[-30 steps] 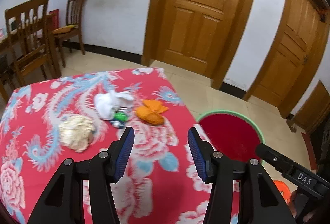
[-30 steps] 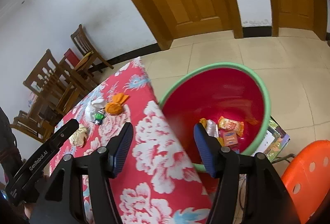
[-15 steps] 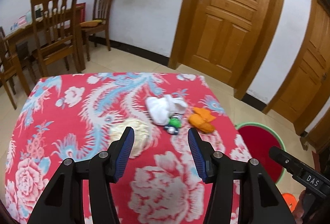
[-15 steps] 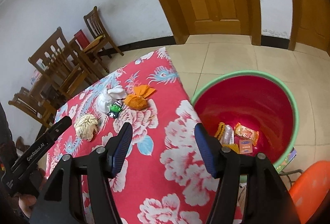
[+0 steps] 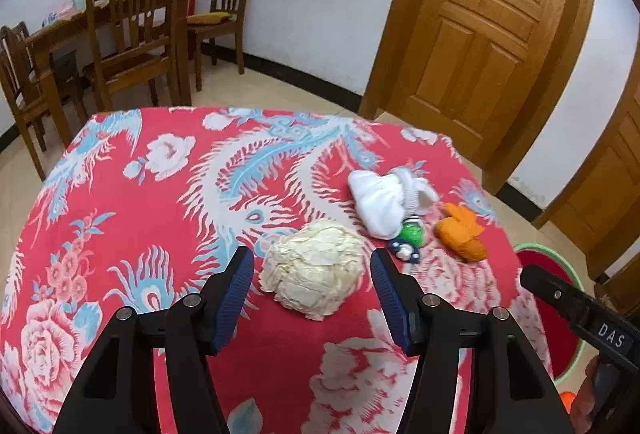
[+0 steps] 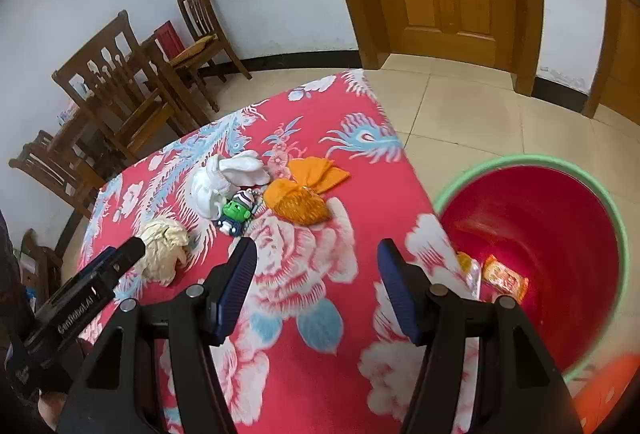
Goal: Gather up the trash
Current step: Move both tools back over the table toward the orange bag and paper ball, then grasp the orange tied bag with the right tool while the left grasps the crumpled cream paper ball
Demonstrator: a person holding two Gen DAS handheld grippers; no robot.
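A crumpled cream paper ball (image 5: pixel 314 268) (image 6: pixel 164 250) lies on the red floral tablecloth (image 5: pixel 140 218) (image 6: pixel 320 306). My left gripper (image 5: pixel 312 266) hangs just above and before it, its jaws opening, the ball framed between the blue pads without touching them. Behind the ball lie a white sock (image 5: pixel 386 202) (image 6: pixel 224 178), a small green toy figure (image 5: pixel 412 234) (image 6: pixel 238 212) and an orange cloth bundle (image 5: pixel 462 238) (image 6: pixel 304 194). My right gripper (image 6: pixel 316 254) is open over bare cloth, nothing between its pads. A red bin with a green rim (image 6: pixel 532 234) (image 5: pixel 548 266) holds several wrappers.
The bin stands on the tiled floor off the table's right edge, beside an orange stool (image 6: pixel 608 386). Wooden chairs (image 5: pixel 136 30) (image 6: pixel 120 86) and a dining table stand at the back left. Wooden doors (image 5: pixel 480 30) fill the back wall.
Both grippers swung left, away from the bin and over the table. The paper ball now sits between the left gripper's pads, whose jaws stand a little wider.
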